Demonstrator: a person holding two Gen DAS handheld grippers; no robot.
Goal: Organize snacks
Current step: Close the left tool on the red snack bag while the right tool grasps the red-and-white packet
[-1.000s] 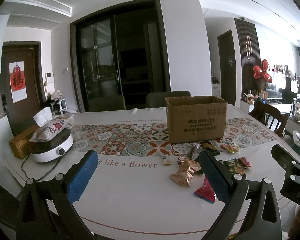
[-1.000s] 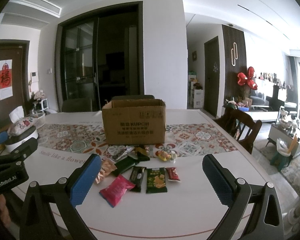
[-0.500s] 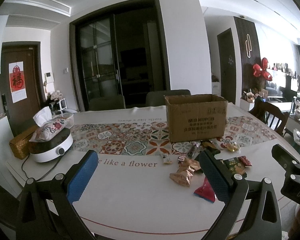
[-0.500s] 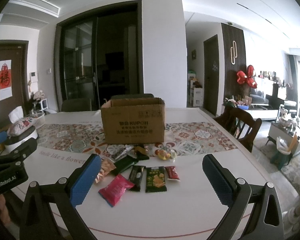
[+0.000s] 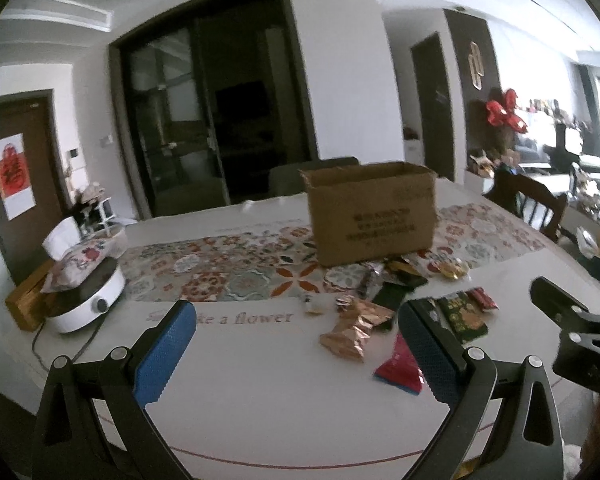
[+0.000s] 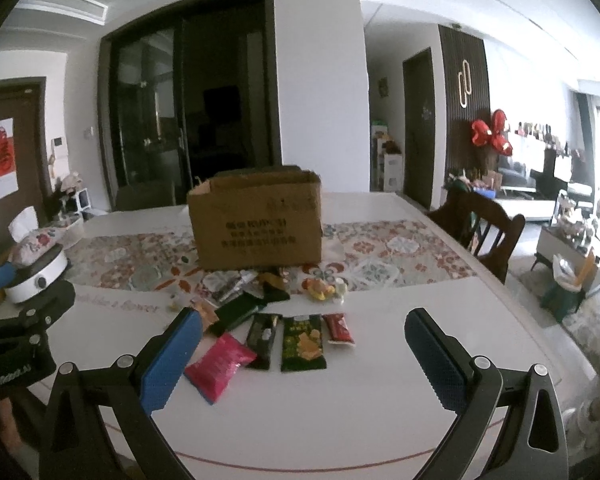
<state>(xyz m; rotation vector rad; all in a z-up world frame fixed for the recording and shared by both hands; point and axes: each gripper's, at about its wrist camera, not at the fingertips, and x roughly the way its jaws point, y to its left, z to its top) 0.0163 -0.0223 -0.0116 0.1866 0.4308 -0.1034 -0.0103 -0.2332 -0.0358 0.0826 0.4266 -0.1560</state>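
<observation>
An open cardboard box (image 6: 256,224) stands on the patterned runner, also seen as the box (image 5: 372,216) in the left wrist view. Several snack packets lie before it: a pink packet (image 6: 220,362), a green packet (image 6: 303,343), a small red packet (image 6: 339,329), dark bars (image 6: 263,338), yellow candies (image 6: 320,289). In the left wrist view a gold crinkled packet (image 5: 354,330) and the red-pink packet (image 5: 400,368) lie near the right finger. My left gripper (image 5: 300,354) and right gripper (image 6: 300,356) both hang open above the table's near edge, holding nothing.
A white round cooker (image 5: 86,300) with a floral tissue pouch (image 5: 80,256) stands at the table's left end beside a woven box (image 5: 24,304). Dark chairs stand behind the table, and a wooden chair (image 6: 484,228) on the right. Bare white tabletop (image 5: 240,380) lies in front.
Both grippers have drifted slightly closer to the table and snacks; the view is a little blurred from motion. Nothing has been picked up.
</observation>
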